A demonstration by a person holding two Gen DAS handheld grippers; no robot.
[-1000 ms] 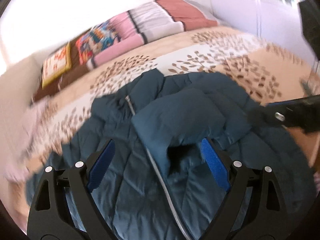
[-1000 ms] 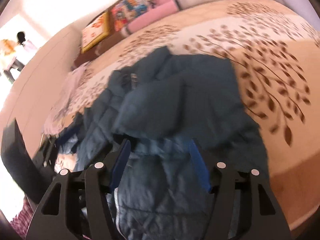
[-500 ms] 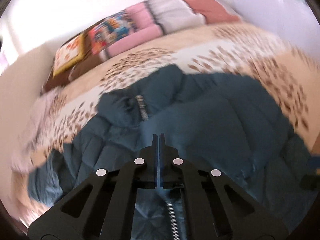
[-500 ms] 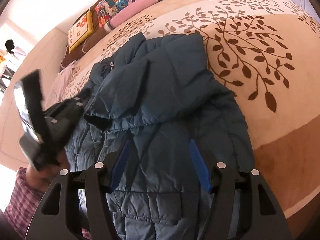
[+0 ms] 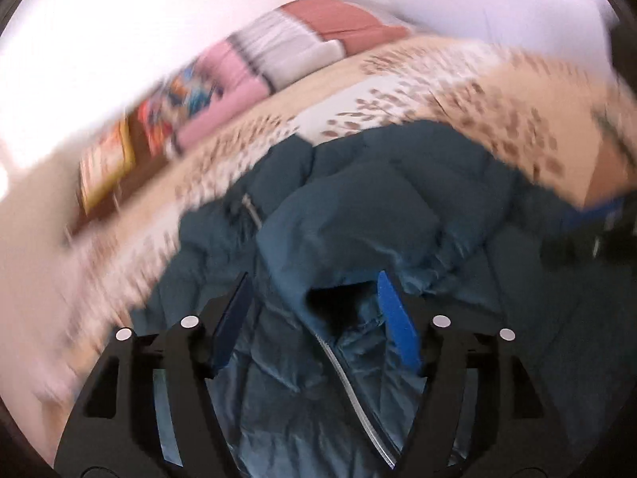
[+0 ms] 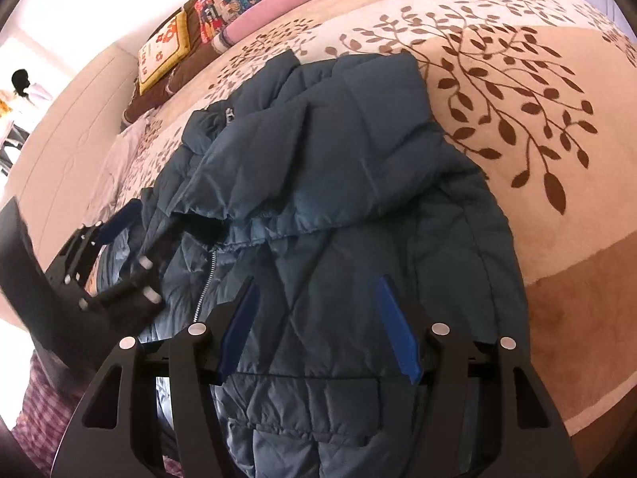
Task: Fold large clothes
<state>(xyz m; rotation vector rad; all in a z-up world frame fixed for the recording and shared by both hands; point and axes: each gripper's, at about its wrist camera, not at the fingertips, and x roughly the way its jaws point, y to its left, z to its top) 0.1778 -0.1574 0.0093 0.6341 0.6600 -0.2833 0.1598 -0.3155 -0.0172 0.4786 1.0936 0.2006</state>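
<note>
A dark teal quilted puffer jacket (image 6: 326, 183) lies on the bed, its zipper (image 6: 205, 279) running down the front and one sleeve folded across the chest, cuff (image 5: 338, 298) open. My left gripper (image 5: 314, 318) is open just above the sleeve cuff, which sits between the fingers; it also shows at the left of the right wrist view (image 6: 131, 239). My right gripper (image 6: 316, 326) is open and empty over the jacket's lower right front. The left wrist view is motion-blurred.
The bed (image 6: 537, 79) has a beige cover with a brown leaf print. Pillows and cushions (image 6: 215, 20) line the far headboard side. A pale garment (image 6: 115, 159) lies left of the jacket. The bed's near right edge (image 6: 589, 398) is close.
My left gripper was open, shut half a second ago, and is open again over the sleeve cuff. The right gripper stayed open and pulled back a little.
</note>
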